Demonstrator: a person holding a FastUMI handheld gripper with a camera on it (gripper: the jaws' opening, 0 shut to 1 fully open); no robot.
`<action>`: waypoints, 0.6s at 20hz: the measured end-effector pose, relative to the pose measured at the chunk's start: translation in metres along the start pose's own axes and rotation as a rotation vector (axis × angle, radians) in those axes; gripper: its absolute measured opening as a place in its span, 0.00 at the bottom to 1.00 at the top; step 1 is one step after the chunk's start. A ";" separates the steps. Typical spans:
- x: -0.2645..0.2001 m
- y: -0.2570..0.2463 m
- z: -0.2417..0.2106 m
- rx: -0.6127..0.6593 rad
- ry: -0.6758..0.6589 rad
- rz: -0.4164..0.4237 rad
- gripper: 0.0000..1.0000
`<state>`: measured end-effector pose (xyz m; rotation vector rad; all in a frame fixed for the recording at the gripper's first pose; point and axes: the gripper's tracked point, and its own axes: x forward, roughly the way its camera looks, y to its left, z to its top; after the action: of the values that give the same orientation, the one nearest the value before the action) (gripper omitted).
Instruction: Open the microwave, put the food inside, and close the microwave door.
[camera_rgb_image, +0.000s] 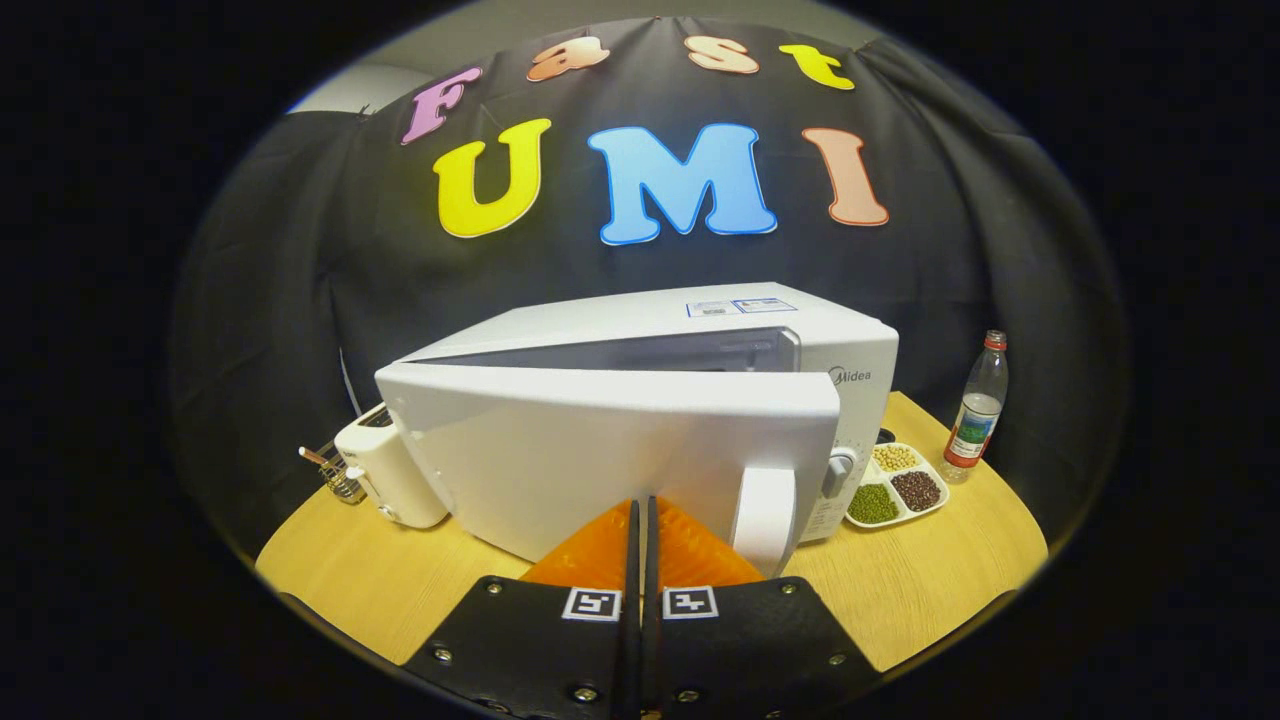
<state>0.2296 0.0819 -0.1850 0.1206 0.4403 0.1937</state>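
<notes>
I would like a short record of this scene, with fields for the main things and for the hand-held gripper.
microwave: white, on the wooden table
door: ajar, nearly shut, gap along its top
handle: on the door's right side, just right of the fingers
hand-held gripper: fingers together, nothing between them, tips at the door's lower front
toaster: left of the microwave
dish: three compartments of beans, right of the microwave
bottle: upright, beyond the dish
</notes>
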 end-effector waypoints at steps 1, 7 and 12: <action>0.006 -0.002 0.003 0.006 -0.005 -0.005 0.01; 0.037 -0.009 0.016 0.029 -0.017 -0.018 0.01; 0.043 -0.011 0.018 -0.018 -0.031 -0.043 0.02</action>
<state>0.2771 0.0789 -0.1883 0.0964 0.4095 0.1536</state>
